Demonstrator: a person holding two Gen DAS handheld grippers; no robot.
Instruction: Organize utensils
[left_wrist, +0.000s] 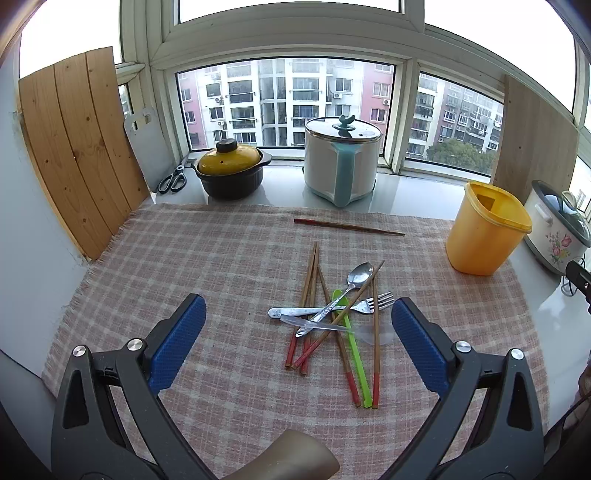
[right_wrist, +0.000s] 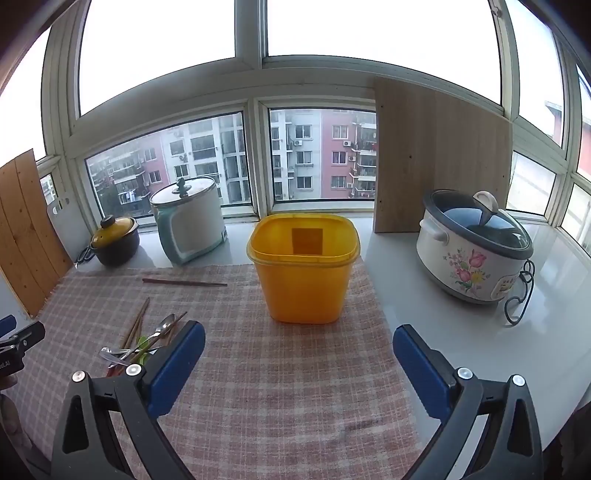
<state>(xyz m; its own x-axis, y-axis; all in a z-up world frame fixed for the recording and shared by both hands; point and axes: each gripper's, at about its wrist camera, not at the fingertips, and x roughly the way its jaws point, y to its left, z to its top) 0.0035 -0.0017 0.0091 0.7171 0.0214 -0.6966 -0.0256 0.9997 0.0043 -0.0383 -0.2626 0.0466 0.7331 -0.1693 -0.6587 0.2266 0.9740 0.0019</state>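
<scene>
Checked pink-and-beige cloth (left_wrist: 229, 266) covers the white counter (left_wrist: 406, 192), frayed left edge just short of the wooden board (left_wrist: 74, 147) leaning on the wall. Left gripper (left_wrist: 297, 328) spread wide, blue pads apart, nothing between them, hovering above the cloth. Utensil pile (left_wrist: 332, 317) lies on the cloth ahead of it, nearer its right finger: brown chopsticks with red ends crossed over a metal fork (left_wrist: 369, 304), metal spoon (left_wrist: 354, 280), green plastic stick (left_wrist: 354, 362), clear plastic spoon (left_wrist: 376, 334). One lone chopstick (left_wrist: 347, 227) lies crosswise farther back, apart from the pile. Bare cloth left of the pile, open room there. Right gripper (right_wrist: 298, 363) also spread wide, empty, over bare cloth. Yellow plastic bin (right_wrist: 301, 273) stands upright and open-topped straight ahead of it, at the cloth's far right edge, well apart from the pile. In the right wrist view the pile sits at left, partly hidden behind the left finger. Along the window sill: yellow-lidded clay pot (left_wrist: 232, 170), white-and-teal cooker (left_wrist: 341, 158), scissors (left_wrist: 173, 181). Floral slow cooker (right_wrist: 472, 247) on bare counter right of the bin, near a second wooden board (right_wrist: 436, 158)
</scene>
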